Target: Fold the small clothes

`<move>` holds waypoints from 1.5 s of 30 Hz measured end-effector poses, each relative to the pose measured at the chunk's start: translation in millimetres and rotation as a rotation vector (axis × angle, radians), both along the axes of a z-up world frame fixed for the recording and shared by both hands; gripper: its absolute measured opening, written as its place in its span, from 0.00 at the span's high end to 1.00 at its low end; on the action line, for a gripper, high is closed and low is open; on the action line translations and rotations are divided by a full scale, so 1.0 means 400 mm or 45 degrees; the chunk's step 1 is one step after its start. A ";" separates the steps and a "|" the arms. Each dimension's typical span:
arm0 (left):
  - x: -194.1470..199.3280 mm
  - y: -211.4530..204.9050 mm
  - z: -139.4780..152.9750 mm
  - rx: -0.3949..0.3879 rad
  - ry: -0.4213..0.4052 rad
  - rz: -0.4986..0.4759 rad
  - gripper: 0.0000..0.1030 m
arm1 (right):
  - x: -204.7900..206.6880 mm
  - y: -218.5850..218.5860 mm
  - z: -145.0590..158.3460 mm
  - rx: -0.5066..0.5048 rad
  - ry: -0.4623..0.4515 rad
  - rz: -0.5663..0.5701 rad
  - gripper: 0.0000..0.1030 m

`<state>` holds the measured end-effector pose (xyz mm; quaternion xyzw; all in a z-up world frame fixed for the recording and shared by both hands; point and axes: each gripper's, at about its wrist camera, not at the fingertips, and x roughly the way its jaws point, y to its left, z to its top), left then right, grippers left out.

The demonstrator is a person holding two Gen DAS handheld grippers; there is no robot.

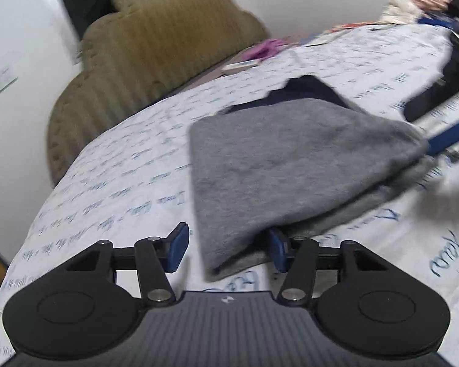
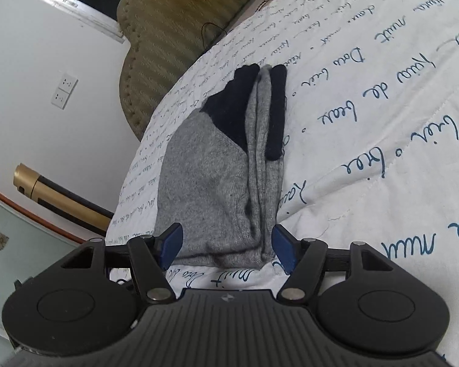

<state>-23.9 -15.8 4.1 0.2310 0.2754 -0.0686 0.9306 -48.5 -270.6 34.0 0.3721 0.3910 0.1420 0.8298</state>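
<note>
A small grey garment (image 1: 278,165) with dark navy parts (image 1: 309,90) lies folded on the white bedspread with blue script (image 1: 122,165). My left gripper (image 1: 228,252) is open, its blue pads either side of the garment's near corner, which drapes over the right pad. In the right wrist view the same grey garment (image 2: 214,183) lies folded lengthwise, navy sleeves (image 2: 275,107) at the far end. My right gripper (image 2: 228,249) is open, its pads straddling the garment's near edge. The right gripper (image 1: 449,134) also shows at the garment's far right corner in the left wrist view.
An olive padded headboard (image 1: 143,61) stands behind the bed. Purple cloth (image 1: 266,47) and other clutter (image 1: 413,6) lie at the bed's far side. A white wall with sockets (image 2: 64,90) and a gold tube (image 2: 46,189) are left of the bed.
</note>
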 end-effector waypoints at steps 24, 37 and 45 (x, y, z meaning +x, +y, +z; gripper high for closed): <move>0.039 0.049 -0.026 -0.054 0.037 0.177 0.95 | 0.079 0.074 -0.035 -0.031 0.075 0.134 0.86; 0.044 0.056 -0.038 -0.069 0.039 0.165 0.95 | 0.052 0.037 -0.053 -0.015 0.125 0.117 0.65; 0.043 0.046 -0.042 -0.053 0.033 0.172 0.95 | 0.246 -0.037 0.102 -0.161 -0.104 -0.013 0.39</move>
